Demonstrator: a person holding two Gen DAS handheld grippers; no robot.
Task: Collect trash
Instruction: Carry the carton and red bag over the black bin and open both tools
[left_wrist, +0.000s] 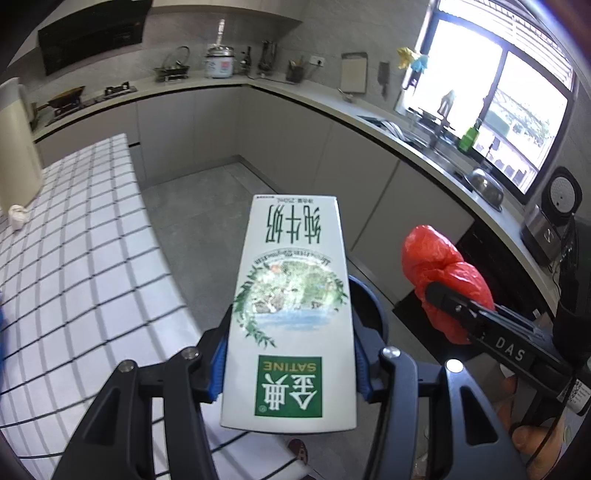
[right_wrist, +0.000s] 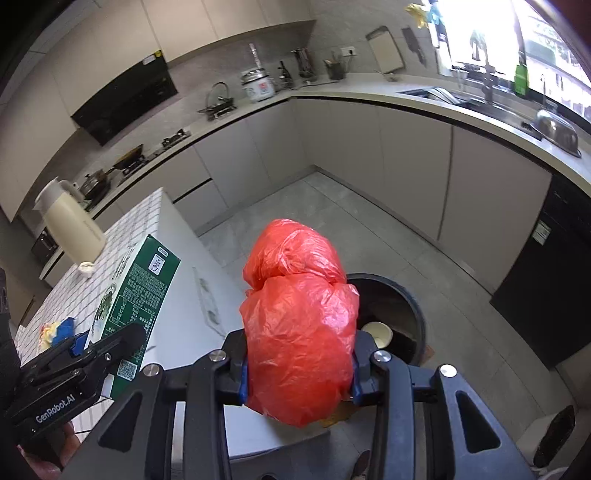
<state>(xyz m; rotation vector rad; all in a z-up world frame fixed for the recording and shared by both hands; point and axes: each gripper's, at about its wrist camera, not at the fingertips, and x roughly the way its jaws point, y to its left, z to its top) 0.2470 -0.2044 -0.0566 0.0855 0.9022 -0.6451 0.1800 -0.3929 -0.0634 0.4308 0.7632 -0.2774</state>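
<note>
- The left gripper (left_wrist: 291, 354) is clamped on a milk carton (left_wrist: 291, 310), its blue pads pressing both long sides; the carton sticks out forward over the table's edge and the floor.
- The right gripper (right_wrist: 299, 369) is clamped on a crumpled red bag (right_wrist: 299, 332), which bulges well above the fingers.
- A black bin (right_wrist: 402, 306) stands on the floor just beyond the red bag, on its right side, with a pale cup (right_wrist: 376, 334) already lying inside.
- The step in hand looks like carrying both pieces to the bin. To do it well, bring each load squarely over the bin's mouth before letting go; the light bag may cling to the pads or drift, so release it low.
- The carton is stiff and should fall cleanly.
- To the left lies a table (left_wrist: 74, 258) under a checked cloth, with a cream jug (right_wrist: 70, 221) at its far end.
- Farther off, grey cabinets, a counter (right_wrist: 369, 88) with a rice cooker (right_wrist: 258, 86), and a bright window on the right.
</note>
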